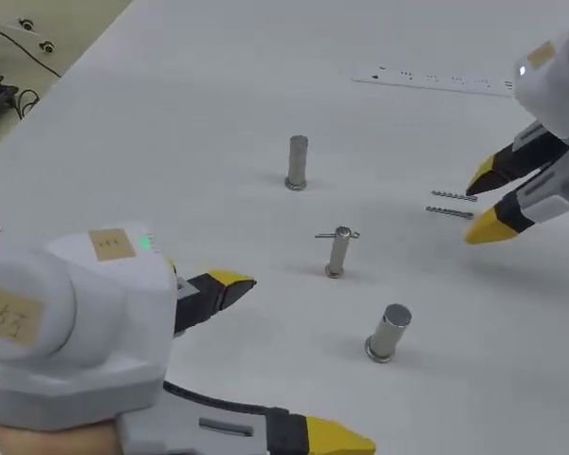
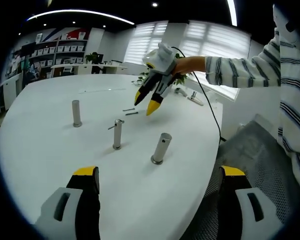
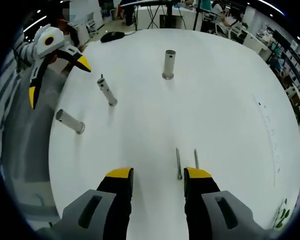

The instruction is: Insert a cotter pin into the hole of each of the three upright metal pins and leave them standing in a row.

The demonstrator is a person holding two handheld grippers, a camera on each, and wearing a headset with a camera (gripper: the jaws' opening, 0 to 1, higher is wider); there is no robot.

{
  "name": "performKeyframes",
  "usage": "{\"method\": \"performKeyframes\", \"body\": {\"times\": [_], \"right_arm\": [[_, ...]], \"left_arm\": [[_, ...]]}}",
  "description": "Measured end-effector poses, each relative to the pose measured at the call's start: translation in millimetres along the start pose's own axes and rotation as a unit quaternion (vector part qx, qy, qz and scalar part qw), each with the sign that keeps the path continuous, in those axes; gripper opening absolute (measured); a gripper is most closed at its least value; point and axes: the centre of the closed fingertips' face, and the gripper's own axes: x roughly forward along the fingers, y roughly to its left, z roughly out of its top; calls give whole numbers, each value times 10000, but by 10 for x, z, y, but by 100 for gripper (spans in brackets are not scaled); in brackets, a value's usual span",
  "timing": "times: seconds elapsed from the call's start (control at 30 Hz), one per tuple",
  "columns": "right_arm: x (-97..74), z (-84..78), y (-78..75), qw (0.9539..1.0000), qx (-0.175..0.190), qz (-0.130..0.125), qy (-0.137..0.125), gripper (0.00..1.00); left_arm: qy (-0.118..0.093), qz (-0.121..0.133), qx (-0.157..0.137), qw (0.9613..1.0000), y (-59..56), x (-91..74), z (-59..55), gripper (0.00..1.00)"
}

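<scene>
Meanwhile, right tool agape beside loose cotter pins; left tool agape at table edge.

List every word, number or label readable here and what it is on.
Nothing can be read for certain.
On the left tool, two tan stickers: handwritten marks, too blurred.
On the right tool, one tan sticker: too small.
On the table, a white strip: dark marks, too small.

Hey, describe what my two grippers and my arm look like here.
The left gripper and right gripper have white bodies and black jaws tipped yellow. Each body carries a tan tape label; the left one shows a green light. A black cable runs from the right one, whose arm wears a striped sleeve.
</scene>
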Motion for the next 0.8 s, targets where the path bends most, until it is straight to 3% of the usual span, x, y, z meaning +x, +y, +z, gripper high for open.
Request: {"method": "performKeyframes", "body": {"times": [0.23, 0.43, 0.63, 0.8], "right_arm": [[132, -52, -83, 9999, 21, 101, 129, 36], [183, -66, -189, 9998, 92, -8, 196, 35], [227, -67, -171, 9995, 107, 91, 267, 29], [221, -60, -203, 9995, 45, 8, 321, 23]], "left_arm": [[22, -8, -39, 10000, -7, 8, -14, 99], [41, 7, -143, 9999, 0, 18, -23, 99], [56, 12, -142, 9999, 1, 30, -23, 98], [28, 48, -147, 9999, 19, 28, -11, 97]]}}
